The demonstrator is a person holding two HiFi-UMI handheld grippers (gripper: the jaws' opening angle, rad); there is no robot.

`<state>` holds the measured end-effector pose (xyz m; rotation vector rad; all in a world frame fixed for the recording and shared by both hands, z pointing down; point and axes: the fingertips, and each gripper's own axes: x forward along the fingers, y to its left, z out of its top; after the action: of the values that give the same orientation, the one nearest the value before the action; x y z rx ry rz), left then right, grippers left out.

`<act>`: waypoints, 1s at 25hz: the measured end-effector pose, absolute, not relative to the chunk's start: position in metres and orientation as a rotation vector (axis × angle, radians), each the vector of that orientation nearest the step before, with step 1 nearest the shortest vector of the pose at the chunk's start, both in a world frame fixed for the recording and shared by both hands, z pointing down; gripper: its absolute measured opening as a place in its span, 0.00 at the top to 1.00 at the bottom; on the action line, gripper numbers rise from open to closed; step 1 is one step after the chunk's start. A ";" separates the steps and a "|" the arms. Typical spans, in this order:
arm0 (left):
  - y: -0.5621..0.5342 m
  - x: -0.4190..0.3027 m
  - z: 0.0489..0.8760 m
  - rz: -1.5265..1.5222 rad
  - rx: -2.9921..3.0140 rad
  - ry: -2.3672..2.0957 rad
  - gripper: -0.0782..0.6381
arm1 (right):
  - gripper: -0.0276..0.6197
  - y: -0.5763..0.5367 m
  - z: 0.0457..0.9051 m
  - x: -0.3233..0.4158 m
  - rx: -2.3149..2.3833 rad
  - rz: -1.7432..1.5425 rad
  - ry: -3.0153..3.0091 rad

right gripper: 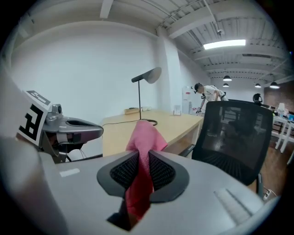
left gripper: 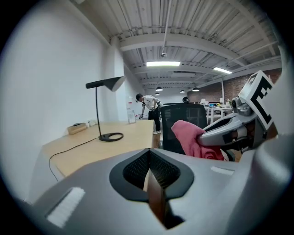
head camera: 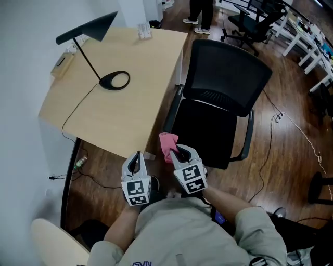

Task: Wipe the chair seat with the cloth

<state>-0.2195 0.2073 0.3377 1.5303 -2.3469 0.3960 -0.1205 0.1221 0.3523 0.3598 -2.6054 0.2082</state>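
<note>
R gripper (head camera: 181,152) jaws pinch the 1 pink cloth (head camera: 167,143); L gripper (head camera: 138,157) jaws closed, empty.

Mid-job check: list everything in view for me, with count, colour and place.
office chair: one, black, right of the desk
desk: one, light wood, against the white wall
lamp: one, black, on the desk
small box: one, tan, desk's far left corner
cloth: one, pink, near the seat's front edge
cable: one, white, on the floor right of the chair
bystander: one, dark trousers, beyond the desk
left gripper: grey, jaws together, empty
right gripper: grey, shut on the cloth
</note>
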 end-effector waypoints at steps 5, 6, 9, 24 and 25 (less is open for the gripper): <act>0.260 -0.308 0.337 0.369 1.442 -2.402 0.88 | 0.87 0.169 0.352 -0.220 0.300 0.200 -2.616; 0.269 -0.323 0.338 0.368 1.431 -2.406 0.88 | 0.87 0.176 0.355 -0.237 0.302 0.206 -2.611; 0.291 -0.358 0.344 0.371 1.414 -2.399 0.88 | 0.86 0.188 0.372 -0.281 0.337 0.249 -2.576; 0.308 -0.415 0.386 0.340 1.470 -2.262 0.88 | 0.86 0.181 0.481 -0.342 0.596 0.424 -2.232; 0.308 -0.415 0.389 0.338 1.469 -2.255 0.88 | 0.86 0.182 0.485 -0.343 0.595 0.432 -2.222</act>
<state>-0.4153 0.3080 0.3886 1.4692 -2.2549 0.3381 -0.3432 0.1824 0.4848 0.5950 -2.2221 0.4319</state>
